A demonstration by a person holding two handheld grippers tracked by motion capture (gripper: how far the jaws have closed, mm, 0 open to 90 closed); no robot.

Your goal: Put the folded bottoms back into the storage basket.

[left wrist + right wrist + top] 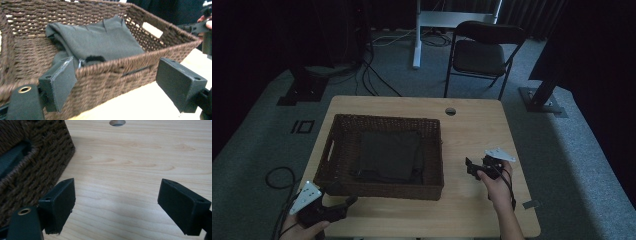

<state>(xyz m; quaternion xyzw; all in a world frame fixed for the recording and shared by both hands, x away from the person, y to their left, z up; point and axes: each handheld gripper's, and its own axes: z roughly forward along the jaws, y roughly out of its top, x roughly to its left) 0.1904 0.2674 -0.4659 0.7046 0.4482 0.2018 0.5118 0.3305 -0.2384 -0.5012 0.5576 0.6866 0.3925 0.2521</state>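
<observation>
The folded dark cloth (100, 42) in the wicker basket (432, 150), near the desk's near edge, looks soft and probably light, best pinched at its folded edge, both the left gripper (117, 87) and right gripper (117, 207) gaping wide and empty.

Open hand-held gripper (116, 86) facing wicker basket (112, 72), folded dark cloth (100, 41) inside, light table (135, 105)

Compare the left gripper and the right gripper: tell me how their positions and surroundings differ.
The left gripper sits at the near left corner of the wicker basket, aimed at the folded dark cloth inside; the right gripper is right of the basket, over the bare wooden table. In its own view the left gripper's jaws frame the basket's wall; the right gripper's frame only tabletop. Both stand open, holding nothing.
</observation>
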